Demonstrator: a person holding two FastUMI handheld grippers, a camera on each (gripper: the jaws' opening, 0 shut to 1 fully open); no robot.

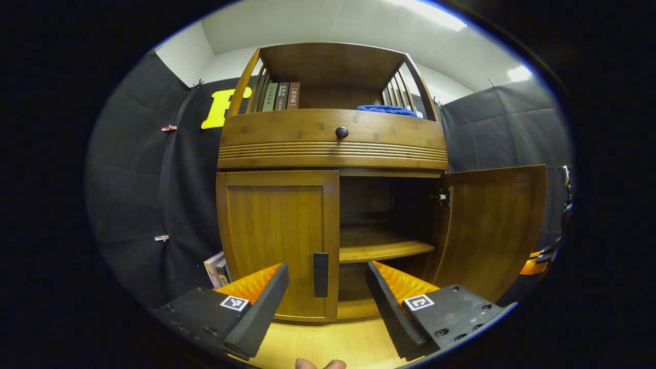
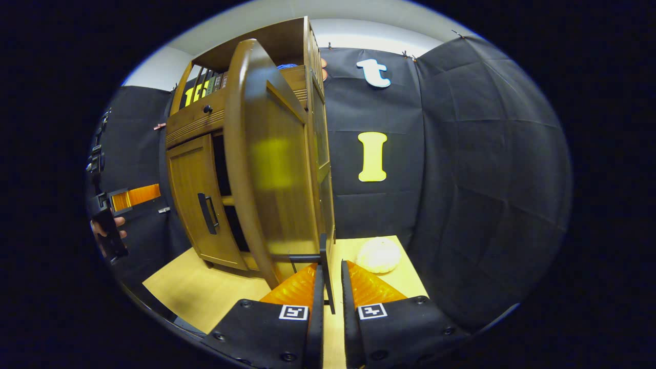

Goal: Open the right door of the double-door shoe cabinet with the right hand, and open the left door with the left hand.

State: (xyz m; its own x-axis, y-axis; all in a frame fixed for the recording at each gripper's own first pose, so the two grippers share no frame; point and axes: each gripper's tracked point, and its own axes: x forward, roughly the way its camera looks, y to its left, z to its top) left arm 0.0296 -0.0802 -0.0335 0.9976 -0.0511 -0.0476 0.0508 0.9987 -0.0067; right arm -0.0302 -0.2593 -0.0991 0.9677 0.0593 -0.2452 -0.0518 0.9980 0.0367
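Tabletop: left gripper (image 1: 328, 302) facing left door handle (image 1: 321, 274)

In the left gripper view we face the shoe cabinet (image 1: 333, 154) standing on the table (image 1: 318, 343). Its left door (image 1: 279, 241) is closed, with the handle (image 1: 321, 274) at its right edge, between our left gripper (image 1: 328, 287) fingers. The right door (image 1: 492, 225) stands swung out to the right, with a shelf (image 1: 382, 246) inside. Above sits a drawer (image 1: 333, 138), with books (image 1: 281, 96) on top at left and a cloth (image 1: 387, 109) at right. In the right gripper view, the right gripper (image 2: 329, 287) sits around the right door's handle (image 2: 325, 271); a round object (image 2: 379, 254) lies beyond, right of the cabinet.
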